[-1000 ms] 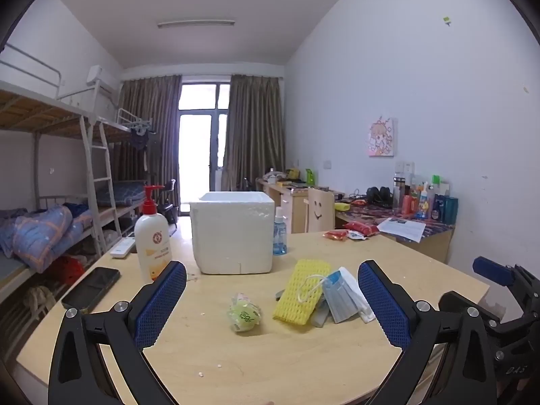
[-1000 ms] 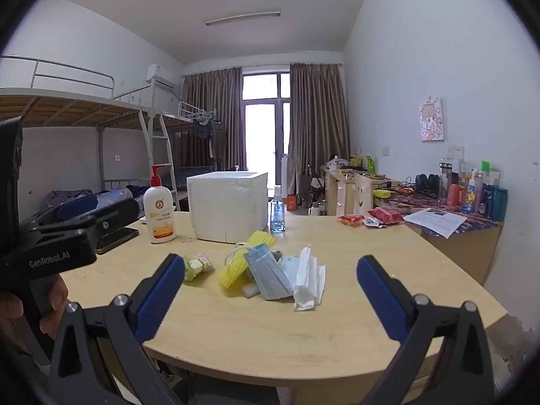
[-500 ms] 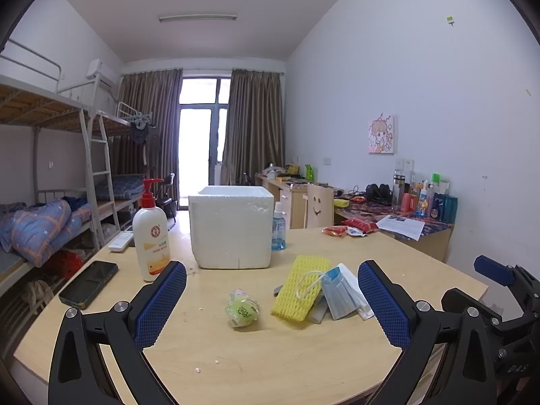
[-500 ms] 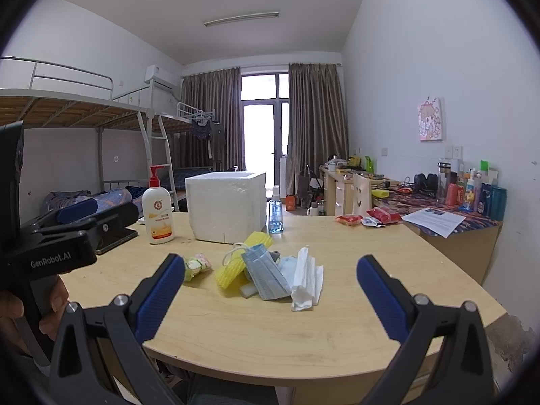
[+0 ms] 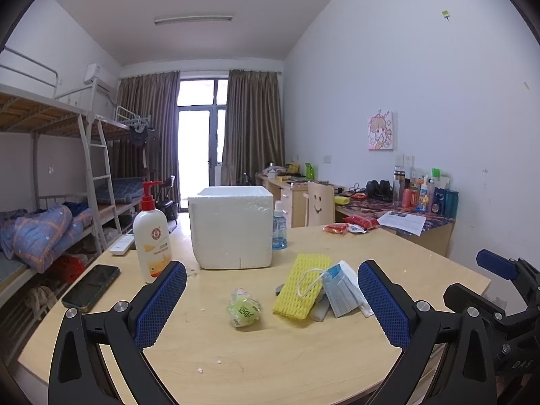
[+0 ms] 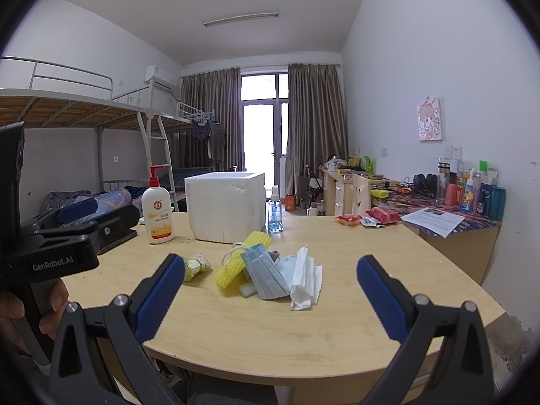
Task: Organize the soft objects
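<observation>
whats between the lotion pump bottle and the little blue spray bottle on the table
The white foam box stands between the lotion bottle and the spray bottle, clearest in the left wrist view; the right wrist view shows the same order.

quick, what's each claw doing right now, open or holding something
Left claw: open, holding nothing, above the table.
Right claw: open, holding nothing, pointed toward the face mask.

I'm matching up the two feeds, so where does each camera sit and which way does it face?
Left wrist: sits on the left gripper, facing the foam box across the table; its open blue fingers show, with the right gripper alongside.
Right wrist: sits on the right gripper, facing likewise; the left gripper and a hand show.
Shared: yellow foam net, face masks.
</observation>
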### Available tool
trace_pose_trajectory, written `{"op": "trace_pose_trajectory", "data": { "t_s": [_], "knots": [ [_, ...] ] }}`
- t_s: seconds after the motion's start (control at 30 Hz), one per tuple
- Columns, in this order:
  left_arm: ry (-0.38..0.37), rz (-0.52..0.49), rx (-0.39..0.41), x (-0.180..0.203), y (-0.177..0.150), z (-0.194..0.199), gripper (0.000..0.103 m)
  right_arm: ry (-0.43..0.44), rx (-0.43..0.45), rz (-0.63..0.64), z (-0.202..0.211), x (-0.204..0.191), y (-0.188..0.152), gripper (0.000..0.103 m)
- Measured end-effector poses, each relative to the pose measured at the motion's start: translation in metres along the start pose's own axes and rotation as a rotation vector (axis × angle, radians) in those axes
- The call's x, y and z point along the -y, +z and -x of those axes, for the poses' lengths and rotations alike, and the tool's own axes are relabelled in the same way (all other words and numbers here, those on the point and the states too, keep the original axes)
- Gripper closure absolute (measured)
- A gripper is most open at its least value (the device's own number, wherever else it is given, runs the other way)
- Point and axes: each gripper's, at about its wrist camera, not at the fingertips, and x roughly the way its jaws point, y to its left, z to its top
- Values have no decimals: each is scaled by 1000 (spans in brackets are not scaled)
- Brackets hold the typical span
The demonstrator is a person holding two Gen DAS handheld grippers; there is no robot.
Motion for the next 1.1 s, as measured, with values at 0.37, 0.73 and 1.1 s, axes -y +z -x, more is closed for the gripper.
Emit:
{"op": "trace_pose_trajectory", "data": {
  "t_s": [0.37, 0.73, 1.1],
  "knots": [
    [7, -2, -1, 1, -1, 0, 1, -3, -2, 1, -1, 2, 2, 0],
    [7, -5, -1, 2, 0, 1, 1, 1, -3, 8, -2, 0, 3, 0],
    [-3, 33, -35, -7, -3, -5, 1, -6, -2, 7, -4, -2, 3, 0]
  ]
}}
